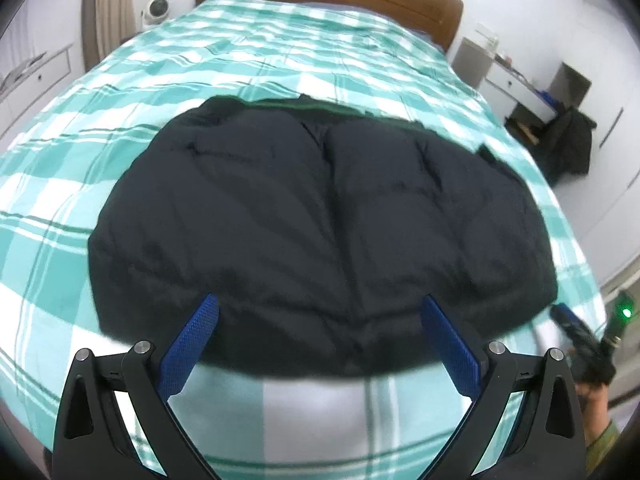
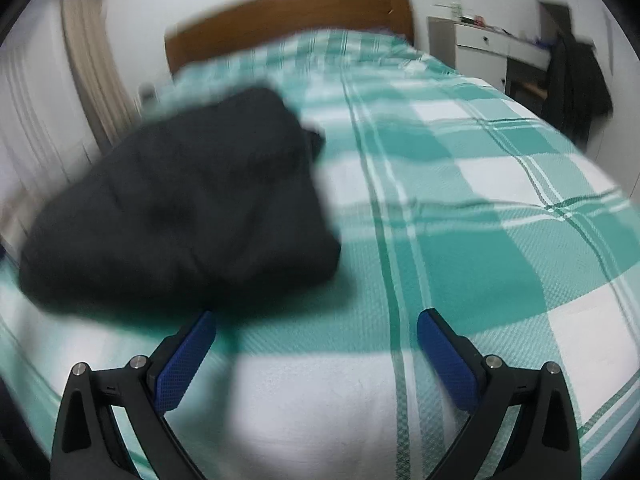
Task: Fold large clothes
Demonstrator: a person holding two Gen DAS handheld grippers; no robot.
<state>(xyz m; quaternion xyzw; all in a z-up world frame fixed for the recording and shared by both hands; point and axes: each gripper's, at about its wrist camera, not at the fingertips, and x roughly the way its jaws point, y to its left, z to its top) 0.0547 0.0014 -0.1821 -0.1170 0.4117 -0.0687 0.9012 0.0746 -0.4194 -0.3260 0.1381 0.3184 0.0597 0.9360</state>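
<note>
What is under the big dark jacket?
The dark jacket lies on the green-and-white checked bedspread, which shows all around it. Anything else beneath it is covered.

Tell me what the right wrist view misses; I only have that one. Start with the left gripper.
Observer: The left gripper is open, fingers apart over the near edge of the dark jacket, holding nothing.
Operator: Give me the jacket's shape; mine is blurred.
Observer: It lies spread on the checked bedspread, puffy, with a seam running up its middle.
Operator: Say where my right gripper sits from there.
Observer: In the left wrist view the right gripper is at the jacket's near right corner, beside it; I cannot tell whether it touches. Your own view shows it open.
</note>
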